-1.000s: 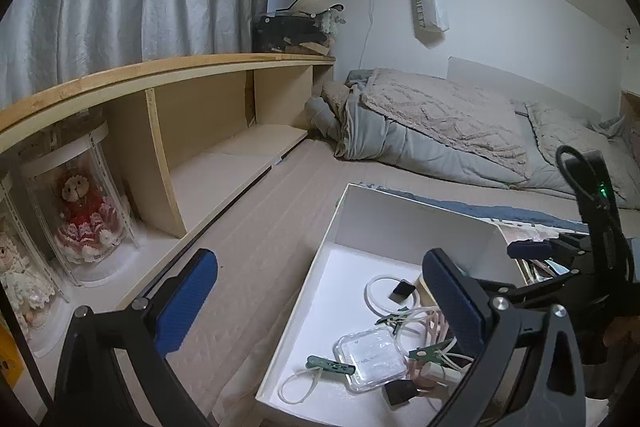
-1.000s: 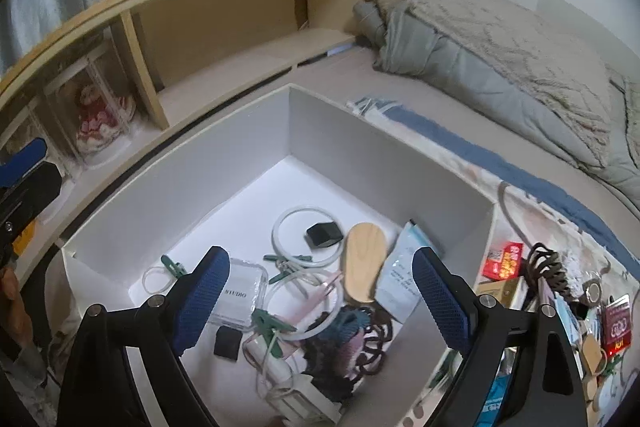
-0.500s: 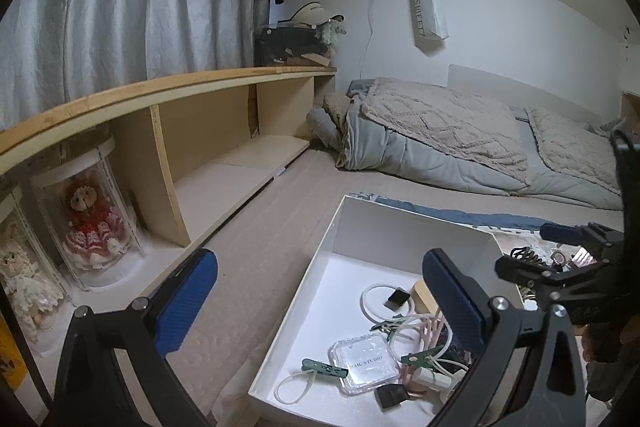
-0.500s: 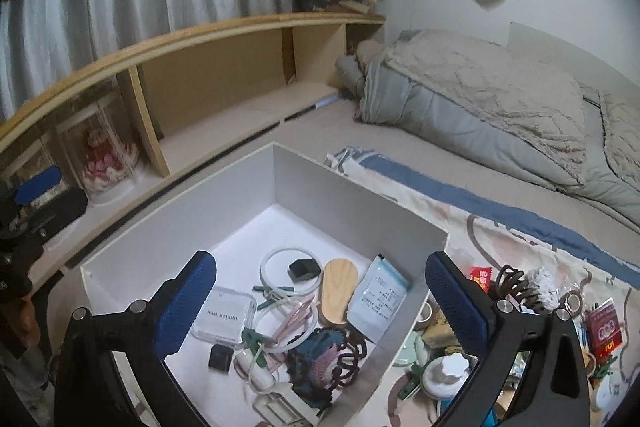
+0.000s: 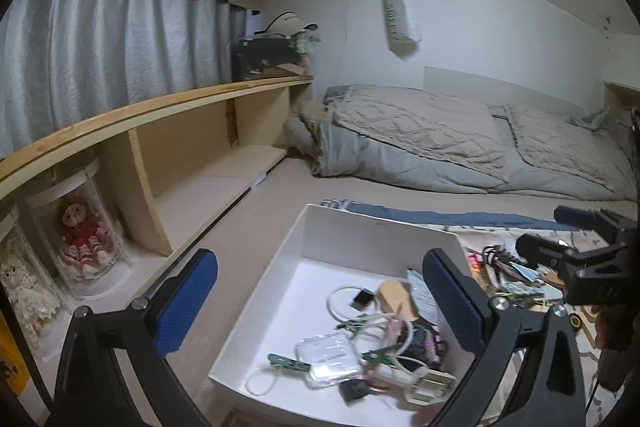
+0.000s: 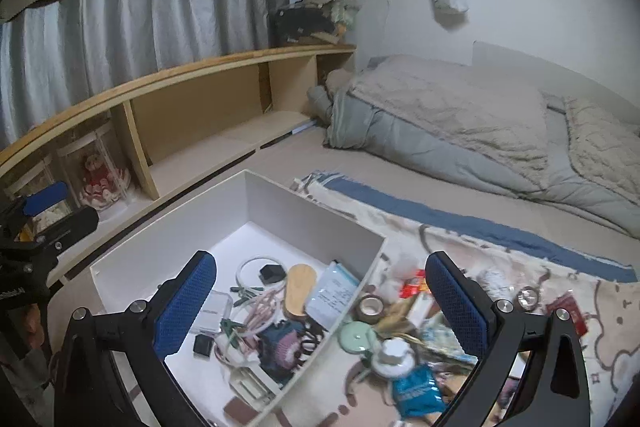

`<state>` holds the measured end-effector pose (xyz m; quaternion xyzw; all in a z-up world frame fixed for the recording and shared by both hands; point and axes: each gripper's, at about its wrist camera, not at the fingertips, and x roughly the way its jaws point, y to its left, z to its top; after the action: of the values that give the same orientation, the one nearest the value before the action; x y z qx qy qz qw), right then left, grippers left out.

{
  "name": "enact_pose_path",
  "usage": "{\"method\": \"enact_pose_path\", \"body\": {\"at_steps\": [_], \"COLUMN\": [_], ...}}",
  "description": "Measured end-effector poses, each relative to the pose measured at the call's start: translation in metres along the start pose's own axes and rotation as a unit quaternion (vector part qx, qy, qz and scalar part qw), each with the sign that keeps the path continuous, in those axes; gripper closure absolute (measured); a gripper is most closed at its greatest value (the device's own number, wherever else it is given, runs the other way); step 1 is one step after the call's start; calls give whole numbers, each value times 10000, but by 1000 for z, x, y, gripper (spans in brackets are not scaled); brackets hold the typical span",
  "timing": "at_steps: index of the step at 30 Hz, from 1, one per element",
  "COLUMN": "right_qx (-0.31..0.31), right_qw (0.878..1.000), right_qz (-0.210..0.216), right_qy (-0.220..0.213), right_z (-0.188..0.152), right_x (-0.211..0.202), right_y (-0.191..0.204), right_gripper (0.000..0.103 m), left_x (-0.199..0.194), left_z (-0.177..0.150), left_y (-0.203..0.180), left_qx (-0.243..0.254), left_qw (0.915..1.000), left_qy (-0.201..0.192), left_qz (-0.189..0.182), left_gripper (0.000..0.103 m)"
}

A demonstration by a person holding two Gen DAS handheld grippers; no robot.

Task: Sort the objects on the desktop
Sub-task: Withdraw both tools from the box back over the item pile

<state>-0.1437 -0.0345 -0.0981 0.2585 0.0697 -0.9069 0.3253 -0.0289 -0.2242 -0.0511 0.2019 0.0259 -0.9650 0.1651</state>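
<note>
A white open box [image 5: 384, 239] [image 6: 316, 215] lies on the bed and holds several small items: a wooden oval piece [image 6: 301, 289], a clear plastic case [image 5: 326, 351], cable loops and green clips. Right of the box, loose items are scattered on a patterned blanket [image 6: 520, 267]: a tape roll [image 6: 370, 307], a white cap [image 6: 394, 353], a blue packet [image 6: 418, 389]. My left gripper [image 5: 320, 301] hovers open over the box's near left side, nothing between its fingers. My right gripper [image 6: 320, 301] is open and empty above the box's right wall, and shows at the right edge of the left wrist view [image 5: 580, 251].
A wooden shelf unit [image 5: 192, 163] runs along the left with dolls in clear cases [image 5: 82, 235]. A folded grey and beige duvet [image 6: 460, 123] lies at the back. Grey curtains [image 6: 140, 23] hang above the shelf. A hand [image 5: 612, 327] holds the right gripper.
Both grippers rose and drew back from the box, the right one more, shifting right toward the scattered items. The right gripper's fingers spread wider.
</note>
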Motion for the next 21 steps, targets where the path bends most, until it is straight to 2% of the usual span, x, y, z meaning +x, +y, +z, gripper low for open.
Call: {"method": "enact_pose_path", "body": {"at_steps": [12, 21], "right_qx": [55, 190], "right_qw": [9988, 9947], "right_qz": [-469, -911], "right_qy": [-152, -441], "right_z": [-3, -5], "right_x": [-70, -134], "right_y": [-36, -65], "right_gripper": [0, 0], "left_x": [-39, -66], "left_z": [20, 40], "left_y": [-57, -86], "left_qx": [417, 264], "left_qw": [9982, 9965], "left_qy": [-124, -261], "left_qz": [-423, -750], "left_gripper": [0, 0]}}
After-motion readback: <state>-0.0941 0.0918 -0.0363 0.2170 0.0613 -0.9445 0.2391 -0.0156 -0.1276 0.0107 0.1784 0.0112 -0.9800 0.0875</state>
